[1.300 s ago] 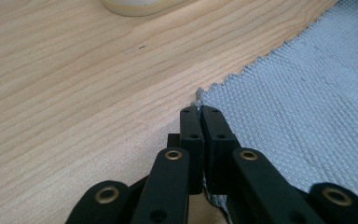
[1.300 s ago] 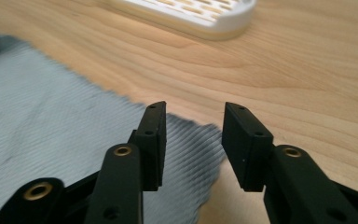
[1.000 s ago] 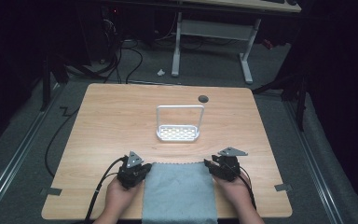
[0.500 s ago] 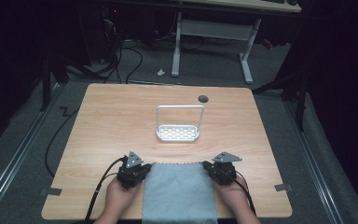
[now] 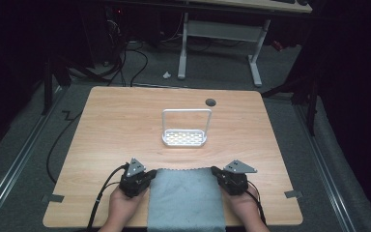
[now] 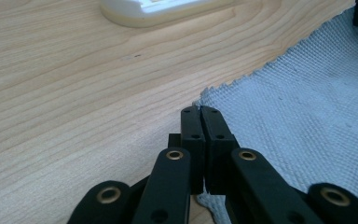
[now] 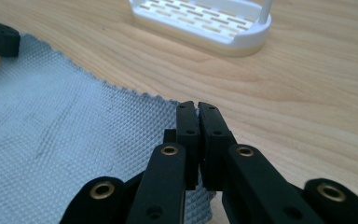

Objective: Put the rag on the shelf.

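Wooden table (image 5: 125, 125) stands on grey carpet (image 5: 212, 72), dark room.

My two grippers are resting at the table's (image 5: 101, 125) six-o'clock edge, with the cloth (image 5: 186, 200) lying flat between them. My left gripper (image 5: 147, 175) is sitting at the cloth's ten-o'clock corner, my right gripper (image 5: 216, 171) at its two-o'clock corner, each with its jaws pressed together at that corner. The rack (image 5: 185, 137) is standing at twelve o'clock from the cloth, near mid-table, apart from it. A round hole (image 5: 210, 102) is lying beyond the rack, at one o'clock.
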The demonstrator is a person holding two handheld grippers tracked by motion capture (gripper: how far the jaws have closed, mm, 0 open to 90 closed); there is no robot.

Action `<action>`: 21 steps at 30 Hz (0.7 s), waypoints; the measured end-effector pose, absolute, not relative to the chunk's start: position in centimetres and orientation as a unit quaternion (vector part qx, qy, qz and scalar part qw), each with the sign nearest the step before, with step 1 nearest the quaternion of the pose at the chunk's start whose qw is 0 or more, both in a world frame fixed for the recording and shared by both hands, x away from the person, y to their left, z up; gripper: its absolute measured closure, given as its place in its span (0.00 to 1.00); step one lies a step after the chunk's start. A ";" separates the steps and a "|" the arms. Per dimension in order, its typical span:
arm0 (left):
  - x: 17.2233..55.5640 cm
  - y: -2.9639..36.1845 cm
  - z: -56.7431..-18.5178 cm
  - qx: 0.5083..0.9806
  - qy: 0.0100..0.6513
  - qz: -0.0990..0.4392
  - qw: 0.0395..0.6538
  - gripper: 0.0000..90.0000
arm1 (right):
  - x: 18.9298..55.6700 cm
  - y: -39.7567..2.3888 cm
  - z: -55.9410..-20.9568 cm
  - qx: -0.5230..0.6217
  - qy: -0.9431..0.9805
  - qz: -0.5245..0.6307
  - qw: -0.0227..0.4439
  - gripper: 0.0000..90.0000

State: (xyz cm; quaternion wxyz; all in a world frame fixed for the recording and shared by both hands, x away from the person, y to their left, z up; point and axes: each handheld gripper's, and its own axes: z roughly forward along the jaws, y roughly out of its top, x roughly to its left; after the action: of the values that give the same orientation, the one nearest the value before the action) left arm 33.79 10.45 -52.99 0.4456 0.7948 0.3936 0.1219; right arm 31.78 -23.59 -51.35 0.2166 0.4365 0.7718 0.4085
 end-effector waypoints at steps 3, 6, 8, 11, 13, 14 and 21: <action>33.7 10.5 -52.8 0.787 0.396 0.124 0.456 0.98 | 31.7 -23.7 -51.1 0.438 0.766 0.415 0.220 0.99; 33.6 10.7 -52.6 0.780 0.399 0.122 0.465 0.98 | 31.5 -23.7 -50.9 0.434 0.764 0.419 0.227 0.99; 33.6 10.8 -52.4 0.776 0.401 0.122 0.471 0.98 | 31.5 -23.7 -50.9 0.435 0.763 0.421 0.228 0.99; 33.4 10.9 -52.0 0.771 0.400 0.126 0.480 0.98 | 31.4 -23.7 -50.7 0.434 0.759 0.425 0.234 0.99; 33.3 11.1 -51.7 0.767 0.397 0.133 0.486 0.98 | 31.3 -23.7 -50.6 0.433 0.756 0.429 0.237 0.99; 33.2 11.1 -51.6 0.765 0.397 0.135 0.489 0.98 | 31.2 -23.7 -50.5 0.433 0.755 0.431 0.238 0.99; 33.1 11.5 -49.9 0.751 0.386 0.147 0.516 0.98 | 30.9 -23.7 -49.5 0.426 0.742 0.447 0.259 0.99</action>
State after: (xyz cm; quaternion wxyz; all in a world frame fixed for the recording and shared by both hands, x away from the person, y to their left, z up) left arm 33.07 11.52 -49.90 0.5160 0.7506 0.3856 0.1471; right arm 30.91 -23.67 -49.48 0.2594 0.4265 0.7422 0.4473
